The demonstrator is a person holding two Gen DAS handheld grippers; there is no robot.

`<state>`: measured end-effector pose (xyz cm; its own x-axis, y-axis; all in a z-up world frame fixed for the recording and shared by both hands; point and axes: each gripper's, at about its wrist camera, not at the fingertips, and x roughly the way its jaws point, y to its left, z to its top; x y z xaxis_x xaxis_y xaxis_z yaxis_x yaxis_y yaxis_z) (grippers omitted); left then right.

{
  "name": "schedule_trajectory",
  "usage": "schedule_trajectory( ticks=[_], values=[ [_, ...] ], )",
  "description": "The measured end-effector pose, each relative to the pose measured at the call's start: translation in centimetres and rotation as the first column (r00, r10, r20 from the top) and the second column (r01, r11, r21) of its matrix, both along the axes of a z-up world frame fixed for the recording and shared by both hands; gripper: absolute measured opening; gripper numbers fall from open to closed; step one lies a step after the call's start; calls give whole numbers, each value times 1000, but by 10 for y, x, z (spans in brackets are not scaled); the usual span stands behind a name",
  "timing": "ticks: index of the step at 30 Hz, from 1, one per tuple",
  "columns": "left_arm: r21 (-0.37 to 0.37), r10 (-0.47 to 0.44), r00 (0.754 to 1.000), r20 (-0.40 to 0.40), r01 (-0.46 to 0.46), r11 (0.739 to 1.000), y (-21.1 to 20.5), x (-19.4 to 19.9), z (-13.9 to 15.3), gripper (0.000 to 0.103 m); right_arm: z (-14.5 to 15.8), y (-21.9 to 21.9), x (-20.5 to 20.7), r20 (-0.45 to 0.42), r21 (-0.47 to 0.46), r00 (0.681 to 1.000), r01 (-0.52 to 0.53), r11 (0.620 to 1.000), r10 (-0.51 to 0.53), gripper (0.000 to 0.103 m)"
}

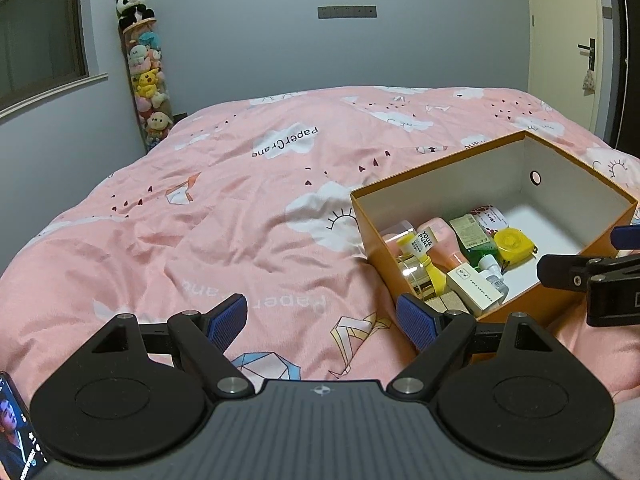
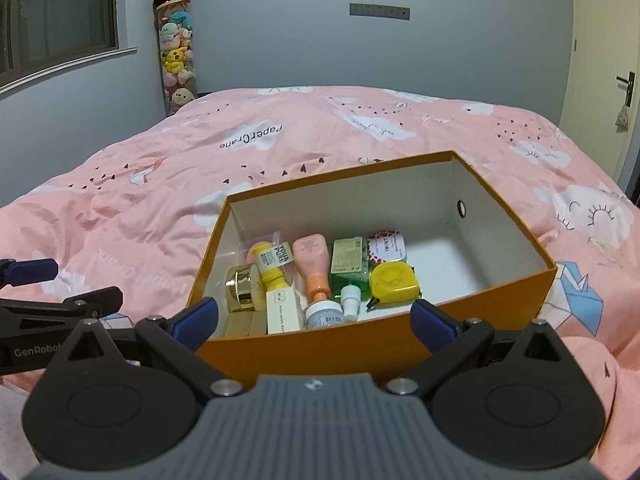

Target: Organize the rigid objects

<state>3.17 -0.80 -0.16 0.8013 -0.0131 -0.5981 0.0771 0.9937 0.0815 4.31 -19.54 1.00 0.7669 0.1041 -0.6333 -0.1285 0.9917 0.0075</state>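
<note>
Orange cardboard box (image 2: 372,336) sits on the pink bedspread (image 1: 240,208), light but flexing, bottles (image 2: 316,268) loose inside, so grasp its stiff rim, while left gripper (image 1: 322,322) and right gripper (image 2: 314,320) both gape empty.

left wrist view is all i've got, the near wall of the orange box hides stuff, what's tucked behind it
Observer: The right wrist view looks down into the orange box. A gold-capped jar sits at its near left corner.
Operator: anything by the small white bottle
Observer: Yes, a pink bottle lies with its glittery cap against the near wall, just left of the white bottle.
Operator: is the right gripper holding something
Observer: No. The right gripper has its jaws wide open and empty, in front of the box.
</note>
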Motion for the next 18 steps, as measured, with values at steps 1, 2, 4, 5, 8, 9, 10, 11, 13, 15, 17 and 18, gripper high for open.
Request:
schedule_trajectory(
  ticks=[1, 2, 4, 5, 8, 9, 10, 11, 13, 15, 17, 18],
  values=[
    [0, 0, 1000, -1, 0, 1000, 0, 0, 0, 99, -1, 0, 0, -3, 2, 1000, 1, 1000, -1, 100],
    [-2, 0, 1000, -3, 0, 1000, 0, 0, 0, 99, -1, -1, 0, -4, 4, 1000, 2, 1000, -2, 100],
    [-3, 2, 1000, -4, -2, 1000, 0, 0, 0, 99, -1, -1, 0, -6, 6, 1000, 4, 1000, -4, 100],
    [-2, 3, 1000, -3, -3, 1000, 0, 0, 0, 99, -1, -1, 0, -6, 7, 1000, 3, 1000, -3, 100],
    [0, 4, 1000, -2, -4, 1000, 0, 0, 1, 99, -1, 0, 0, -7, 3, 1000, -1, 1000, 1, 100],
    [0, 4, 1000, -2, -4, 1000, 0, 0, 1, 99, -1, 0, 0, -6, 2, 1000, -2, 1000, 2, 100],
    [-1, 3, 1000, -2, -3, 1000, 0, 0, 1, 99, -1, 1, -1, -6, 0, 1000, -4, 1000, 4, 100],
    [-1, 4, 1000, -2, -4, 1000, 0, 0, 1, 99, -1, 1, -1, -6, -2, 1000, -6, 1000, 6, 100],
    [0, 4, 1000, -2, -4, 1000, 0, 0, 0, 99, -1, 2, -1, -5, -4, 1000, -8, 1000, 8, 100],
    [0, 4, 1000, -3, -4, 1000, 0, 0, 0, 99, -1, 2, -1, -5, -5, 1000, -9, 1000, 9, 100],
    [2, 6, 1000, -2, -6, 1000, 1, -1, 1, 99, -1, 2, -1, -6, -3, 1000, -8, 1000, 8, 100],
    [3, 8, 1000, -3, -8, 1000, 1, -1, 1, 99, -1, 2, -1, -6, -3, 1000, -7, 1000, 7, 100]
  ],
)
